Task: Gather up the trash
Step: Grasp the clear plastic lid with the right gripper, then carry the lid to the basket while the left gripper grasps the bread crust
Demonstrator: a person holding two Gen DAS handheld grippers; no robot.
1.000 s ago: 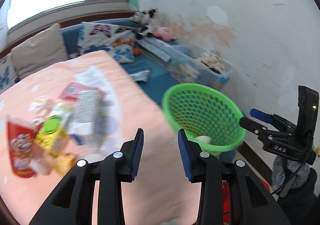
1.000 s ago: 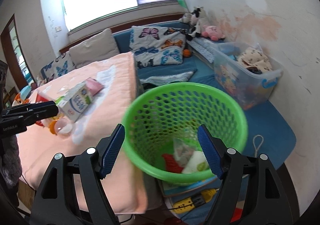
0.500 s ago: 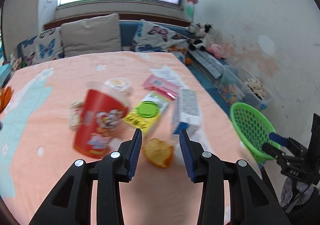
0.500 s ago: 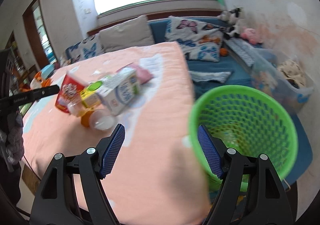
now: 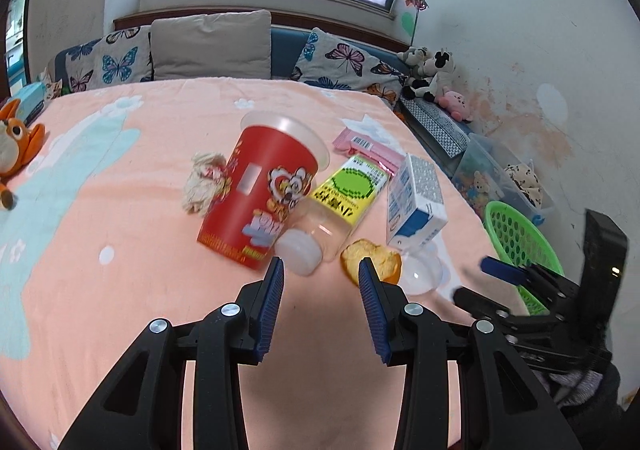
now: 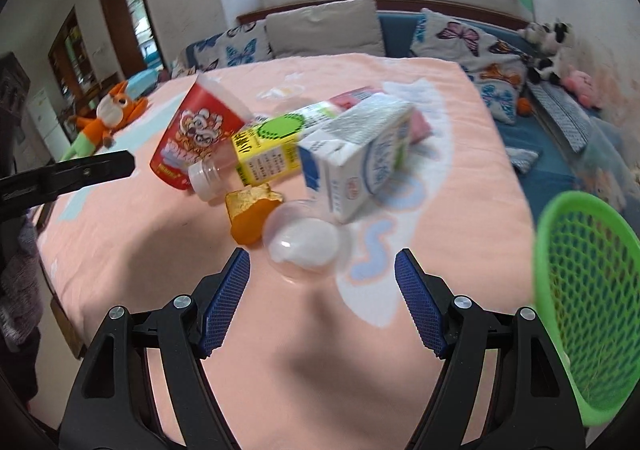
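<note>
**Trash heaped on the bed, both claws spread and empty**

Bunched in one heap on the peach blanket of the bed, nothing lifted yet:

- Red cup tipped on its side, rim pointing away.
- Clear bottle with a yellow label lying against it, white cap toward the near edge.
- Milk carton on its side just right of the bottle.
- Small orange tub with torn foil and clear dome lid at the front of the heap, touching or nearly so.
- Pink packet behind.
- Crumpled tissue against the cup's far side.

Probably gathered this tight so that every piece sits within a short reach.

Green basket off the bed's right edge, near the heap but apart from it. Likely parked there to keep each carry short and the drop clear of the blanket.

Left claw angled down at the heap, jaws spread part-way with nothing between them, tips just short of the bottle cap and the orange tub. Right claw spread wider, also empty, gap lined up on the dome lid just ahead.

Seems a fair match: wide gap for the round lid, narrower gap for a cap or small tub. Worth watching: a thin, smooth lid may skid on the soft blanket or flex under the squeeze.
</note>
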